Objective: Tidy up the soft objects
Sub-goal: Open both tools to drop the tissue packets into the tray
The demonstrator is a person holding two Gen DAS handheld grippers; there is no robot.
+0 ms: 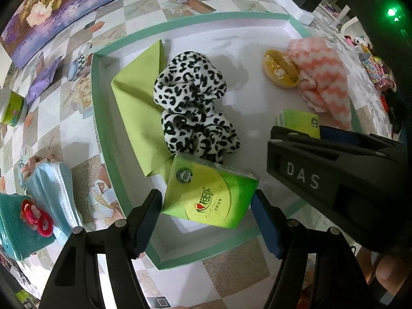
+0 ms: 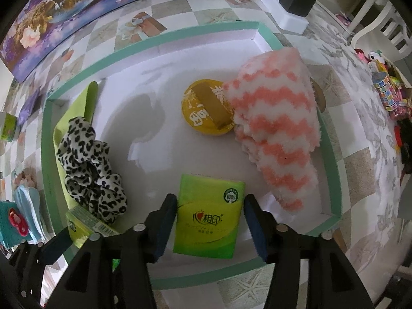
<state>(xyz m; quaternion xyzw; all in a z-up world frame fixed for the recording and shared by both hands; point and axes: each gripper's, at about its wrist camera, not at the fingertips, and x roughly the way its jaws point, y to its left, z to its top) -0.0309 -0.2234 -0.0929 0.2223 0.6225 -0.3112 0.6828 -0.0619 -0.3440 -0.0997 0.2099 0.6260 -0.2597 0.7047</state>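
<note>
A white box with a green rim [image 1: 103,139] [image 2: 332,154] holds a leopard-print scrunchie [image 1: 193,103] [image 2: 90,170] on a lime cloth [image 1: 136,103] [image 2: 77,113], a pink-and-white fuzzy towel [image 1: 322,77] [image 2: 275,128] and a yellow round puff [image 1: 279,68] [image 2: 206,108]. My left gripper [image 1: 206,219] is open, its pads either side of a green tissue pack [image 1: 208,193] [image 2: 85,226] lying in the box. My right gripper [image 2: 209,226] is open around a second green tissue pack [image 2: 208,216] [image 1: 298,122]; it shows in the left wrist view [image 1: 322,170].
Left of the box lie a blue face mask [image 1: 56,188], a teal box [image 1: 15,231] with red hair ties [image 1: 36,216] and a green tin [image 1: 11,108]. A white block [image 2: 283,7] with a black adapter sits behind. Clutter fills the right edge [image 2: 388,87].
</note>
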